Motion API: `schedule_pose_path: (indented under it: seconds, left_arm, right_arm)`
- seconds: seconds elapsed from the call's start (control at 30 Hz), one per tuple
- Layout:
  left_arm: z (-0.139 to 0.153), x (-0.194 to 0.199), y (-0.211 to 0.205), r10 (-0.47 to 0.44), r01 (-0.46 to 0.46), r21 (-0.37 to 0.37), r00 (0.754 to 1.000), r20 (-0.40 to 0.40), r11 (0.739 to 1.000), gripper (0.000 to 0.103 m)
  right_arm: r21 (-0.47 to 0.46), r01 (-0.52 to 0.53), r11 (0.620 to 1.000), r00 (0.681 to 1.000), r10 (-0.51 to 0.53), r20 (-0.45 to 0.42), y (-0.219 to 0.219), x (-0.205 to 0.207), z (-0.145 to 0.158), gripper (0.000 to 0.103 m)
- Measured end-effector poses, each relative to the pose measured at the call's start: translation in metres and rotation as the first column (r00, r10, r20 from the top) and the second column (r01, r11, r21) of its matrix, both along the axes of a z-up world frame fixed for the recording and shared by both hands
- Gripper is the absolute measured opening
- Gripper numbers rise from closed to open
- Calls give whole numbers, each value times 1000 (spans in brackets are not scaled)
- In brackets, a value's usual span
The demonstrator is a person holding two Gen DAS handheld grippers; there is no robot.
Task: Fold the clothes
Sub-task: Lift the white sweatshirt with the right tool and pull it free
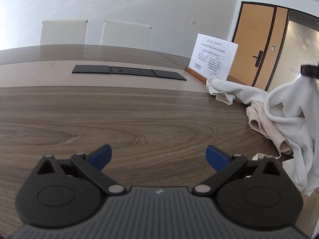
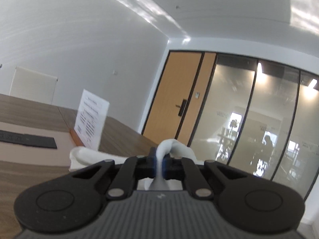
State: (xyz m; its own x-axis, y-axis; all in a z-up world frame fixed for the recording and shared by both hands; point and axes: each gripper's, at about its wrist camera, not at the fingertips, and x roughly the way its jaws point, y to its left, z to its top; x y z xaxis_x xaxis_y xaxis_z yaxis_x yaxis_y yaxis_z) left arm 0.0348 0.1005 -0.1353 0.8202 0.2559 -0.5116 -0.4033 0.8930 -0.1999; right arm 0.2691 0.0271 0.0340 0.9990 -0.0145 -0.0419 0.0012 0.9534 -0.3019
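Your right gripper [image 2: 159, 164] is clenched on a pinch of a white garment [image 1: 289, 107]: in the right wrist view a bunch of the cloth bulges up between the two blue pads, which press in on it from both sides. From the left wrist view you see that same gripper at the far right edge, holding a peak of the garment up off the table [image 1: 119, 115], with the rest of the cloth hanging down in folds and trailing back across the wood toward a printed sheet [image 1: 214, 56] standing in a wooden holder.

Your left gripper [image 1: 158, 156] is released, its blue pads spread wide with only bare wood between them, angled down over the table and well apart from the clothes.

A beige ribbed garment [image 1: 265, 127] lies bunched on the table, partly under the white one. Farther back, a black socket panel [image 1: 129, 72] is set into the tabletop, and two pale chairs [image 1: 125, 33] stand behind it.
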Motion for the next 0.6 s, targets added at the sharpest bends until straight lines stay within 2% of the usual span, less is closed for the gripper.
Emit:
schedule_pose_path:
  seconds: [0.13,0.2,0.27,0.4,0.53,0.6]
  left_arm:
    - [1,-4,8,29,-29,-18,999,17,999,101]
    - [2,-6,12,58,-58,-23,998,32,998,101]
    - [3,-9,16,93,-92,-36,995,46,995,101]
    - [8,-13,21,143,-139,-52,987,78,989,101]
    - [9,-14,19,125,-120,-52,988,88,991,101]
    - [8,-12,17,114,-110,-48,990,82,993,101]
  right_arm:
    - [86,-134,987,989,128,76,23,-30,35,4]
    - [122,-232,965,970,220,105,27,-52,48,4]
    - [141,-334,932,942,325,82,27,-67,55,5]
    - [184,-431,883,884,454,-112,23,-61,49,7]
    - [204,-409,889,812,457,-363,25,-27,8,10]
    - [227,-391,892,768,452,-454,23,-16,-14,22]
